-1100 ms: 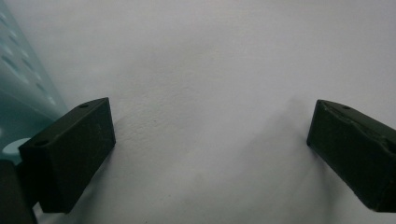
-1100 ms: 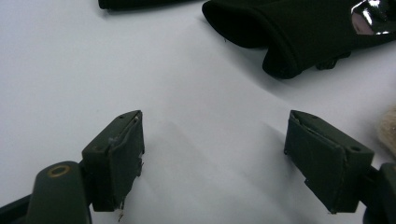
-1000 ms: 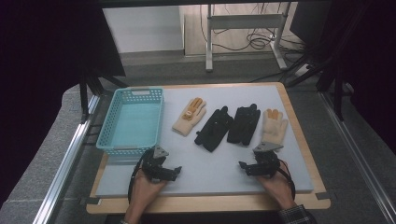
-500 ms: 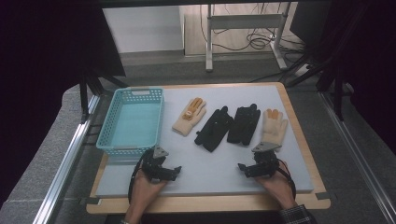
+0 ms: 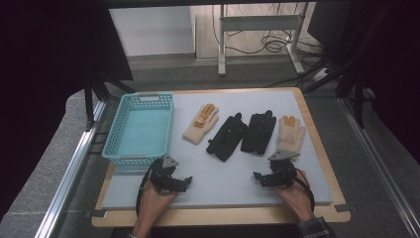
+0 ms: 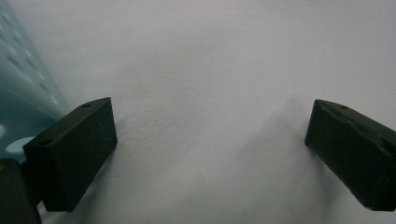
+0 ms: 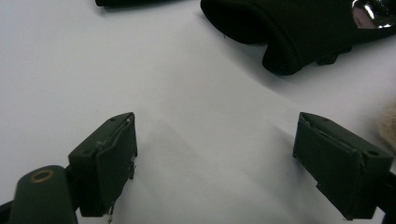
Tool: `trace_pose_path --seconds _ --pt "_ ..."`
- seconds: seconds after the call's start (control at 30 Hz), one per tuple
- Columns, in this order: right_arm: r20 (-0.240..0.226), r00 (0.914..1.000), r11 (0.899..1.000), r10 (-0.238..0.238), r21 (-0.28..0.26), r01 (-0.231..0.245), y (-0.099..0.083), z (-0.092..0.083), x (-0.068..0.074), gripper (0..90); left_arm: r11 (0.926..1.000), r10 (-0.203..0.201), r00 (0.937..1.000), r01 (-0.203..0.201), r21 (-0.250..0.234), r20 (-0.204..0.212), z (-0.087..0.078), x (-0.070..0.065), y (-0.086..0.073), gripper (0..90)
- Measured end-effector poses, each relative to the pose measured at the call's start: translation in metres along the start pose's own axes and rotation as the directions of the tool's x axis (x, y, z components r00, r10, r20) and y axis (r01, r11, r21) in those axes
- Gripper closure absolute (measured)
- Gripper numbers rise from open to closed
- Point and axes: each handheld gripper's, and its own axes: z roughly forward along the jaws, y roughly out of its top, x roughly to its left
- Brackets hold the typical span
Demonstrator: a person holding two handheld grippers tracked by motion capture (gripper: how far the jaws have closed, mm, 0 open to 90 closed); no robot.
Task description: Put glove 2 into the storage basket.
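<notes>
Four gloves lie in a row on the white board [image 5: 228, 178]: a cream glove with orange fingertips [image 5: 201, 124], two black gloves [image 5: 227, 136] [image 5: 259, 132], and a second cream glove [image 5: 290, 132]. A teal basket [image 5: 139, 128] stands empty at the left. My left gripper [image 5: 184, 184] rests on the board just below the basket, open, nothing between its jaws [image 6: 210, 154]. My right gripper [image 5: 258, 178] rests below the right cream glove, open and empty [image 7: 215, 158]. In the right gripper view a black glove's cuff [image 7: 289, 28] lies ahead, and cream fuzz [image 7: 387, 126] shows at the right edge.
The board sits on a wooden table [image 5: 324, 163] with metal rails [image 5: 69, 168] on both sides. A desk frame and cables [image 5: 262, 34] stand on the floor beyond. Bare board lies between the two grippers.
</notes>
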Motion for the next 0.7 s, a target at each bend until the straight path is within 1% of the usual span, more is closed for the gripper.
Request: trace_pose_path --seconds 0.07,0.3,0.43,0.5,0.53,0.7 --pt "-0.001 1.0 1.0 0.006 -0.001 -0.006 0.001 -0.001 -0.001 14.8 1.0 0.004 1.0 -0.003 0.003 0.0 0.0 0.0 0.0 2.6" --pt "-0.001 1.0 1.0 0.007 -0.022 -0.007 0.006 -0.006 -0.002 17.7 1.0 0.003 1.0 -0.003 0.003 0.0 0.0 0.0 0.0 2.7" --pt "-0.012 0.9997 0.999 0.023 -0.035 -0.023 0.012 -0.008 -0.006 20.7 1.0 0.003 1.0 -0.003 0.003 0.0 0.0 0.0 0.0 2.7" --pt "-0.012 0.9997 0.999 0.022 -0.037 -0.022 0.013 -0.009 -0.007 21.2 1.0 0.003 1.0 -0.003 0.003 0.0 0.0 0.0 0.0 2.6" --pt "-0.013 0.9996 0.999 0.025 -0.044 -0.026 0.017 -0.009 -0.009 22.4 1.0 0.003 1.0 -0.003 0.003 0.0 0.0 0.0 0.0 2.7" --pt "0.0 0.9996 0.999 0.029 -0.045 -0.029 0.027 -0.008 -0.017 26.1 1.0 0.003 1.0 -0.003 0.003 0.0 0.0 0.0 0.0 2.7"
